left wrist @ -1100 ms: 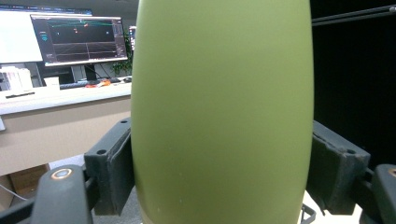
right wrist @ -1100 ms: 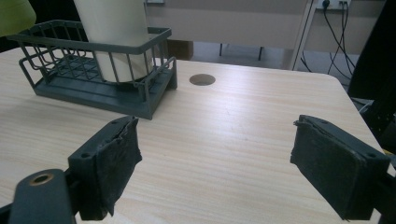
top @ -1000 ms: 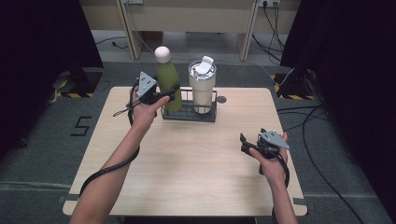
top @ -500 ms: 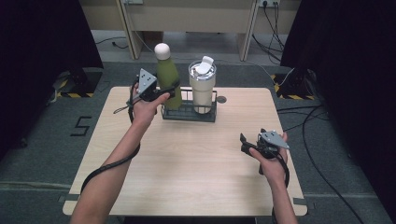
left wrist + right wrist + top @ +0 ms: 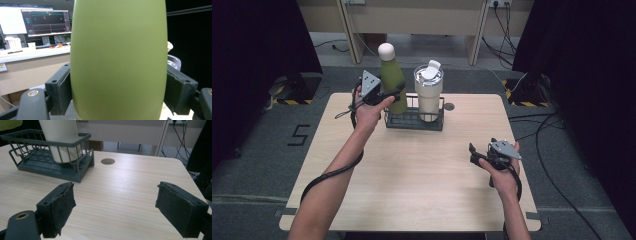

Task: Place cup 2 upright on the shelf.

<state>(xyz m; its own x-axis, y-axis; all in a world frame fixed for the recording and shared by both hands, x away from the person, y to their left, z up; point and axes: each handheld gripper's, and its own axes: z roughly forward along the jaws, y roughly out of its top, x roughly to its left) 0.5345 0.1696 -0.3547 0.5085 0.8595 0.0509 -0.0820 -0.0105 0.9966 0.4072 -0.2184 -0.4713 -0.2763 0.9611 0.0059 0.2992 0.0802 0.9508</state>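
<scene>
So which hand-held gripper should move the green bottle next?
Left. The left hand-held gripper is already shut on the green bottle at the rack; the right hand-held gripper sits open, far off.

Your forearms are bare; each black gripper, left (image 5: 388, 95) and right (image 5: 473, 154), carries a grey three-cornered plate and trails a black cable.

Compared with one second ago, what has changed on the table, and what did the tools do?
Almost nothing has visibly changed. The left tool stays shut on the green bottle, held at the left end of the wire basket. The right tool stays open and holds nothing above the table. The white tumbler stands in the basket as before.
</scene>
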